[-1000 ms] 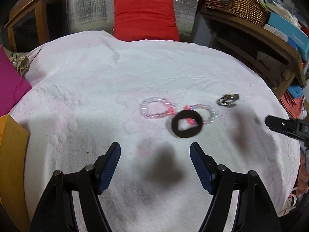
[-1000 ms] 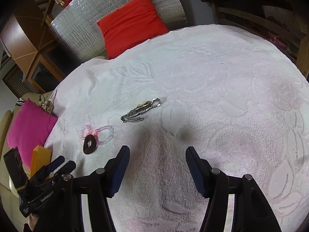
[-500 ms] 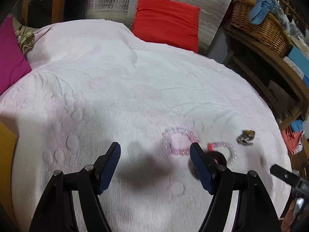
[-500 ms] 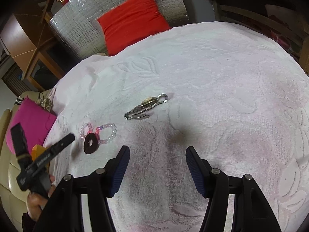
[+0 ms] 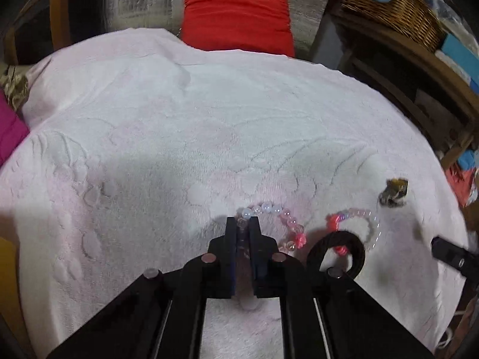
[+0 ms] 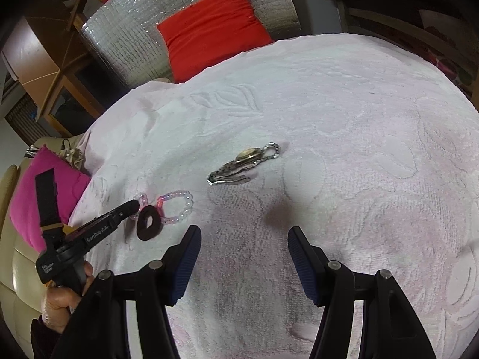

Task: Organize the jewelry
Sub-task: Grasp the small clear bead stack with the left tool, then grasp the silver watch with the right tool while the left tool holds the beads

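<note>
On the pale pink towel (image 5: pixel 149 149) lie a pink bead bracelet (image 5: pixel 271 208), a second clear bead bracelet (image 5: pixel 363 215), a black ring (image 5: pixel 356 243) overlapping it, and a metal wristwatch (image 5: pixel 393 193). My left gripper (image 5: pixel 242 224) has its jaws closing, pads pressed on the left side of the pink bracelet. The right wrist view shows the same grip from the side: left gripper (image 6: pixel 133 206) on the pink bracelet (image 6: pixel 140 199), beside the black ring (image 6: pixel 148 223). My right gripper (image 6: pixel 244 236) hovers open and empty, short of the watch (image 6: pixel 242 164).
A red cushion (image 5: pixel 236 15) leans on a silver foil panel (image 6: pixel 119 39) behind the towel. A magenta cushion (image 6: pixel 33 197) sits to the left. Right of the towel are a wooden shelf (image 5: pixel 419 68) and a wicker basket (image 5: pixel 389 3). A hand (image 6: pixel 60 302) holds the left gripper.
The left gripper moved down to the pink bracelet and its wide jaws came together on the beads. The right gripper shifted only slightly and stays open.
</note>
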### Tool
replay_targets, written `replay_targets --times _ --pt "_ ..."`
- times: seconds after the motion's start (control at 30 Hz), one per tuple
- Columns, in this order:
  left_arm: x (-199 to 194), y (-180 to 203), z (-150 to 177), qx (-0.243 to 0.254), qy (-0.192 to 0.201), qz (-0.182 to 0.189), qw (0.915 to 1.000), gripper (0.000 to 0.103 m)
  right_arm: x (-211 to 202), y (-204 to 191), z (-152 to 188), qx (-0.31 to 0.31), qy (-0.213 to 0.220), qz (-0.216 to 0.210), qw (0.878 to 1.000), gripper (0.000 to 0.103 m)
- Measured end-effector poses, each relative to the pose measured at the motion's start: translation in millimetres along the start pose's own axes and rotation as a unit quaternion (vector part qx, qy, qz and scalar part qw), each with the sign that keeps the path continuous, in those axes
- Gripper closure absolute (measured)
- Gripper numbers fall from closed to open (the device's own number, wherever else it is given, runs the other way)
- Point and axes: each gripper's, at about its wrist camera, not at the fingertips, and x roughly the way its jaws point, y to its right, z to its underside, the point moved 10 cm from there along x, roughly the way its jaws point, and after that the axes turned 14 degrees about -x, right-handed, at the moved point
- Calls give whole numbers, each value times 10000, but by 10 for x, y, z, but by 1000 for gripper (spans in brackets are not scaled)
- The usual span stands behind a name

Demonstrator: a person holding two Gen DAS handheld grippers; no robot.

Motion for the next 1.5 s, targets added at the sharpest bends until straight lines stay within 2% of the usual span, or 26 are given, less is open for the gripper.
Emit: replay_targets --times 0.13,0.37,0.53,0.6,0.8,0.97,1.07,1.27,1.33,1.43,1.5 --pt "-124 -70 73 196 -9 -156 9997 96 -8 -7 -62 -74 106 49 9999 39" --pt "-458 -159 21 19 182 260 9995 96 88 79 -204 -32 209 138 9997 39" --pt "-686 -252 -55 -36 395 351 9986 96 197 -4 -298 -187 237 66 9995 39" --pt "-773 -274 -50 -66 451 366 9983 96 240 23 -332 -278 217 258 9990 39" --pt "-842 -238 -44 25 519 358 9980 96 451 127 -344 -117 -55 413 9991 39" --pt "-816 -170 -36 64 495 416 9979 96 519 95 -441 196 20 307 9993 30" --pt "-830 -137 -27 91 517 419 9977 96 570 80 -511 378 71 323 9987 29" --pt "-819 -103 -21 131 522 391 9978 96 678 88 -639 409 168 973 9943 29" --pt "-821 -102 -20 125 518 394 9978 96 717 72 -663 174 131 1380 9902 33" --pt "-828 -116 -21 112 524 400 9978 96 796 47 -664 -334 -17 1925 9807 56" --pt "-831 -136 -26 89 529 400 9978 96 790 19 -671 -603 -39 2129 9752 68"
